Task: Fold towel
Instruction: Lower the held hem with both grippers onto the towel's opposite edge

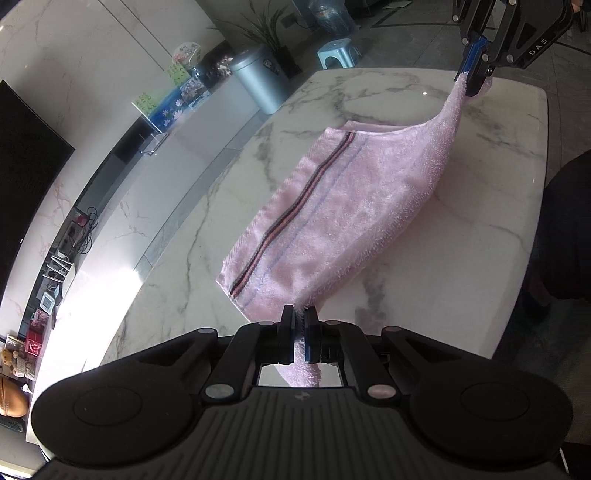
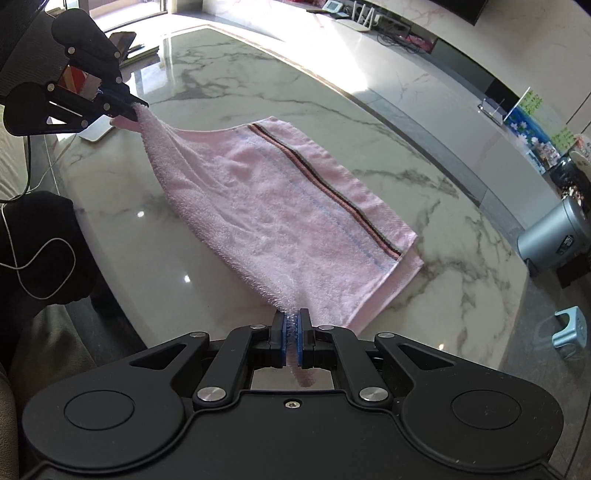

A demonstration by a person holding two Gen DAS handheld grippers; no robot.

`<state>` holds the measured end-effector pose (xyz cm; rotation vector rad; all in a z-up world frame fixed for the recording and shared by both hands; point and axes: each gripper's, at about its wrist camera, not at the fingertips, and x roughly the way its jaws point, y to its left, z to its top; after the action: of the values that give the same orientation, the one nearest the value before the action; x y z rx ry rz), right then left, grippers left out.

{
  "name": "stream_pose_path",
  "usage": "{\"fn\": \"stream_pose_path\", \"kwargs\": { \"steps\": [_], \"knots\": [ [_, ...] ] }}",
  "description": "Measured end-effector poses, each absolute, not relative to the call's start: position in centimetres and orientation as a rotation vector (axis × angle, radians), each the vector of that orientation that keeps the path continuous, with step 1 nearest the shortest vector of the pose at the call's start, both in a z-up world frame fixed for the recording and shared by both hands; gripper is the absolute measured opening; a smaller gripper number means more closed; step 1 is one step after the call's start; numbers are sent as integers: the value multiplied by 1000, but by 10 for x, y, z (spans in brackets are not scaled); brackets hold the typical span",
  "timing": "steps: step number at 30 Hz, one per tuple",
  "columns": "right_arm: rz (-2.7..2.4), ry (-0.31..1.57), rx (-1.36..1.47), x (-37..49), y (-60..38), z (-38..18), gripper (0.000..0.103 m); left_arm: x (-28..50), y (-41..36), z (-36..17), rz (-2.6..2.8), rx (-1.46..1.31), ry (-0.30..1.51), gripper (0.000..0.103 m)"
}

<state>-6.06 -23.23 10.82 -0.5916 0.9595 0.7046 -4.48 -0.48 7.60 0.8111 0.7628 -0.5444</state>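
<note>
A white marble worktop (image 1: 388, 96) with grey veins and rounded corners fills the middle of both views, its glossy surface catching bright glare. Beyond it, a cylindrical silver-grey metal bin (image 1: 258, 83) stands on the floor, beside a small light-blue plastic stool (image 1: 338, 51) and a green potted plant with long thin leaves (image 1: 267, 31). A long low white marble-patterned sideboard (image 1: 122, 206) runs along the wall and carries a clear acrylic stand with colourful floral cards (image 1: 166, 107), tangled black cables (image 1: 86, 232) and small clutter. A black flat screen (image 1: 22, 177) hangs above it. In the right wrist view, a thin white cable (image 2: 40, 266) loops over dark fabric at the left edge.
</note>
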Motion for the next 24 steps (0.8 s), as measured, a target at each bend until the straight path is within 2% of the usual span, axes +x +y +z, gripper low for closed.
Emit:
{"fn": "stream_pose_path", "kwargs": {
  "steps": [9,24],
  "knots": [
    [708,1010,-440,-89,-249,82,3,-83,7,55,-622,799,794,4],
    [705,988,-437,-79,-244,96,3,-73,7,59,-600,771,786,4]
  ]
}}
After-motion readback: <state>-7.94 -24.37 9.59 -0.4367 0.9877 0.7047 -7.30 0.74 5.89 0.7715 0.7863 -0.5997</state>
